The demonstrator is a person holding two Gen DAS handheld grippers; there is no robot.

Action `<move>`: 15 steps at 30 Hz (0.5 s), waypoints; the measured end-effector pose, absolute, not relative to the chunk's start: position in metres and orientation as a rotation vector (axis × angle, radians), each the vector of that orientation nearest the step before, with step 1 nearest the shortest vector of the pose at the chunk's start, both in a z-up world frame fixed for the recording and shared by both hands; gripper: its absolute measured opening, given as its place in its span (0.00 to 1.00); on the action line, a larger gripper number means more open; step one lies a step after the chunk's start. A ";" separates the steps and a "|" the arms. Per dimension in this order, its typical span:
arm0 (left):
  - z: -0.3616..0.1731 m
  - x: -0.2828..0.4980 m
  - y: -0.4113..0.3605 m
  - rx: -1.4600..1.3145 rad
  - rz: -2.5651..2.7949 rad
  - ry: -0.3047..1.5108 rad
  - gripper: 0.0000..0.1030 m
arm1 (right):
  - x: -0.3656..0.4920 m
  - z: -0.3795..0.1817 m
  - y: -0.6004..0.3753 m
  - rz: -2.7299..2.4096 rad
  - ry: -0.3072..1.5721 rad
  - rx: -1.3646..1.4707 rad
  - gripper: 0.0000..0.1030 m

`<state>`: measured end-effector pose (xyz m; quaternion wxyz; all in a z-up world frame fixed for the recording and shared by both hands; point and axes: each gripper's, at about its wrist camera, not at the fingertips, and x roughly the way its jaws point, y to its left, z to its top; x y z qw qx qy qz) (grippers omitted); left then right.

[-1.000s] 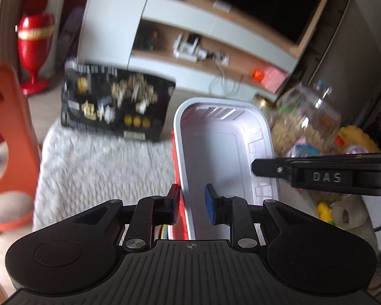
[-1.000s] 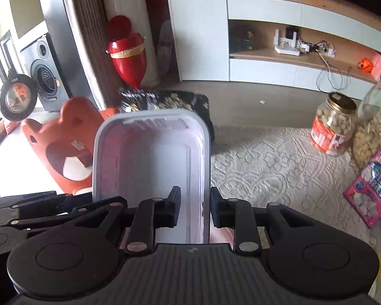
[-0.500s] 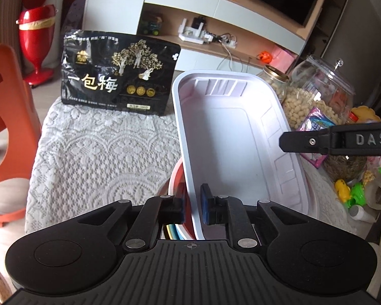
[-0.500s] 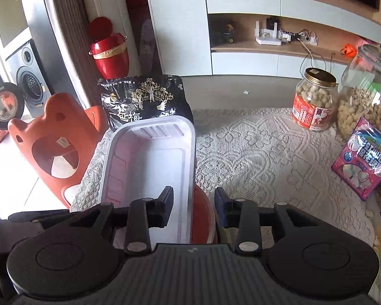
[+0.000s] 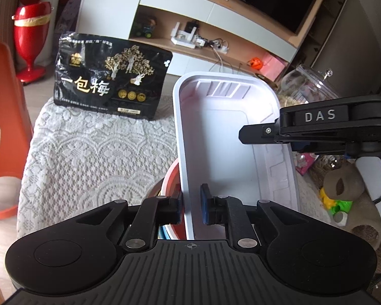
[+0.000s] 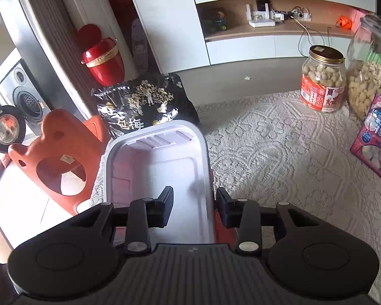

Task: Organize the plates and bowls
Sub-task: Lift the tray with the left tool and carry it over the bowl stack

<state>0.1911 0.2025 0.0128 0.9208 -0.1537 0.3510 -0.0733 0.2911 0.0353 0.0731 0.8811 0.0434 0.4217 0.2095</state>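
Back both grippers straight off the white tray (image 5: 231, 137), level, so it sits undisturbed on the red bowl (image 5: 171, 178) beneath (a snag would tip it). Your left gripper (image 5: 191, 207) stands open astride the tray's left rim; your right gripper (image 6: 194, 204) gapes wide around its right rim, touching nothing.

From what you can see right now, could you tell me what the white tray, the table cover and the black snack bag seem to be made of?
White tray: probably thin moulded plastic, matte, with ribbed walls and a rolled rim. Table cover: cream lace-like fabric, with an openwork scalloped pattern. Black snack bag: likely glossy plastic film, crinkled, reflecting light around its gold print.
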 end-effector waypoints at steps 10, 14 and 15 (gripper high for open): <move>0.023 0.180 0.194 -0.319 -0.190 0.745 0.16 | 0.273 0.073 0.013 0.461 0.890 0.095 0.37; 0.026 0.175 0.185 -0.276 -0.207 0.759 0.17 | 0.266 0.075 0.012 0.476 0.871 0.068 0.38; 0.025 0.174 0.184 -0.262 -0.204 0.764 0.18 | 0.264 0.077 0.011 0.483 0.863 0.065 0.38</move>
